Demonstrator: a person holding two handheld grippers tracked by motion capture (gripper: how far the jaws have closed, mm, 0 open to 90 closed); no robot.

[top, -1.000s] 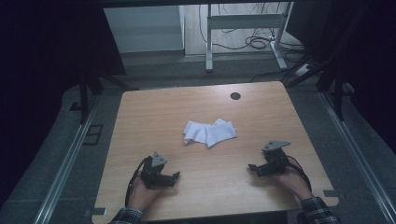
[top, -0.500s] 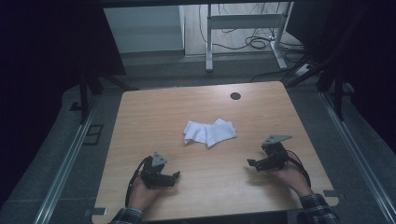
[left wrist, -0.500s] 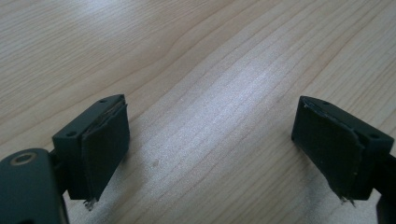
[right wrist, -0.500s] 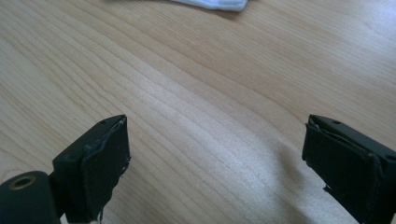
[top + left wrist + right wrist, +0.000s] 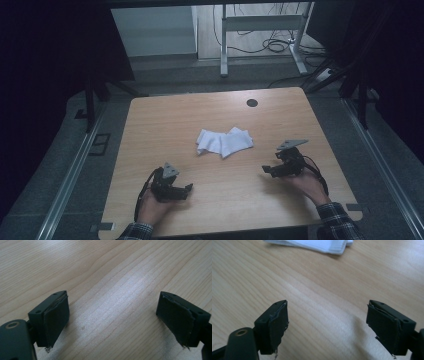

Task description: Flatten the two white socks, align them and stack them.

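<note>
Leftmost, the left gripper (image 5: 187, 188) is held low at the table's (image 5: 150, 130) near edge, jaws spread on nothing. Mid-table the white cloth (image 5: 224, 141) is laid, its long axis across. Nearer to it, the right gripper (image 5: 266, 170) is aimed there, jaws just narrowing, nothing between them

We count: one wooden table (image 5: 200, 110). One pile of white cloth (image 5: 223, 141) at table middle; piece count within pile unclear to us. One dark round hole (image 5: 252, 103) near far edge. Two hand-held grippers: left gripper (image 5: 187, 188), right gripper (image 5: 266, 170).
</note>
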